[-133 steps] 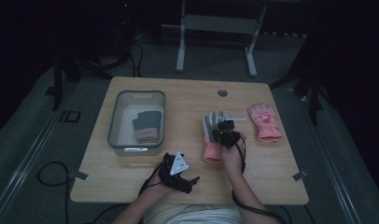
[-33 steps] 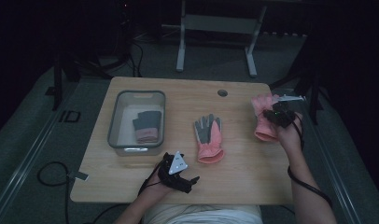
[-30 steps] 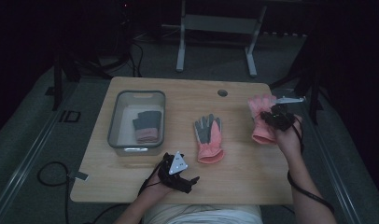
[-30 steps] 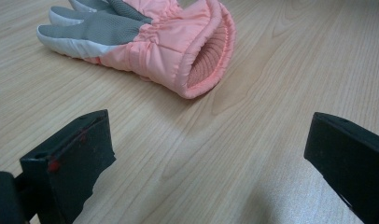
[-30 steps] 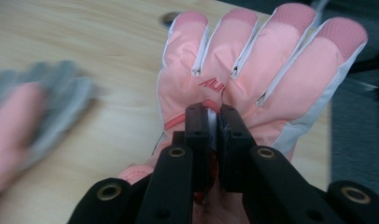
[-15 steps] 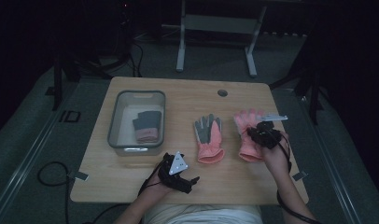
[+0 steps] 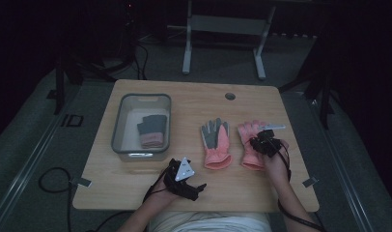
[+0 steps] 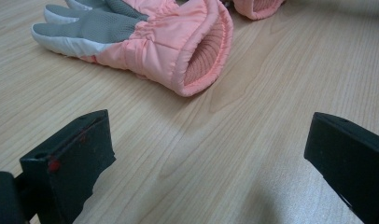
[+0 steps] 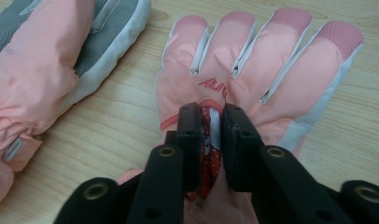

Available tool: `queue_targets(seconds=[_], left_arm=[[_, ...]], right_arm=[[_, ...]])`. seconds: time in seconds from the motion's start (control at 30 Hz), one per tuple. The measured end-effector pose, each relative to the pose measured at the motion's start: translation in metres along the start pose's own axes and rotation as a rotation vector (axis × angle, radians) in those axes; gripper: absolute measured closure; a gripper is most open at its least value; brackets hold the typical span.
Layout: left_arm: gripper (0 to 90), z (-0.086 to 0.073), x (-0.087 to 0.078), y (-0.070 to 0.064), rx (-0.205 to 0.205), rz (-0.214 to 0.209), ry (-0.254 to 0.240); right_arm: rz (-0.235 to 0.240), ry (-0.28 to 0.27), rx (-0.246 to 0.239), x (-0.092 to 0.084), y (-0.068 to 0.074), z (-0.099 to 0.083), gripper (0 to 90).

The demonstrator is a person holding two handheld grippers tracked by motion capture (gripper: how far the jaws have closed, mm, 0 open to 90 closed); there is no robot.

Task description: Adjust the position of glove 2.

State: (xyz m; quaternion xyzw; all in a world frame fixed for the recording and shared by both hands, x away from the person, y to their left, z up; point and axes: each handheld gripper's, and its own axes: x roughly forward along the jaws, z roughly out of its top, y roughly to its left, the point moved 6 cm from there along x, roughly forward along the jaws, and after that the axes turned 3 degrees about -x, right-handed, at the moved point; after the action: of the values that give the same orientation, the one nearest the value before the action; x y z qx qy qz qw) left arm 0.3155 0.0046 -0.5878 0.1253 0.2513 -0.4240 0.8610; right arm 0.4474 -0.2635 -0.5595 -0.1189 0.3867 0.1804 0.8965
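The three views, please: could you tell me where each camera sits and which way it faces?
High view: above the person's side of the table, looking forward and down; forearms and both claws show.
Left gripper view: on the left claw, low over the wood, jaws wide apart, facing the grey-palmed glove.
Right gripper view: on the right claw, looking down on the pink glove.
All three share both gloves.

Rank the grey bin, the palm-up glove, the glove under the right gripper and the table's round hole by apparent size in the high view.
1. Grey bin, clearly largest.
2. Palm-up glove and the glove under the right gripper: they look alike, and the gripper covers part of the second.
3. Round hole, smallest.
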Motion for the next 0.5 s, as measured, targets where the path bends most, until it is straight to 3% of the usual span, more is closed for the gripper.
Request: queue_targets(seconds=[0.13,0.33,0.5], left_arm=[[0.8,0.0,0.0,0.0,-0.003,-0.001,-0.001],[0.8,0.0,0.0,0.0,-0.003,-0.002,-0.002],[0.8,0.0,0.0,-0.001,-0.001,-0.003,-0.001]], right_arm=[[0.01,-0.014,-0.026,-0.001,-0.001,0.001,66.2],[0.046,-0.094,-0.076,-0.025,-0.01,0.016,56.8],[0.1,-0.036,-0.138,-0.024,-0.013,0.012,50.7]])
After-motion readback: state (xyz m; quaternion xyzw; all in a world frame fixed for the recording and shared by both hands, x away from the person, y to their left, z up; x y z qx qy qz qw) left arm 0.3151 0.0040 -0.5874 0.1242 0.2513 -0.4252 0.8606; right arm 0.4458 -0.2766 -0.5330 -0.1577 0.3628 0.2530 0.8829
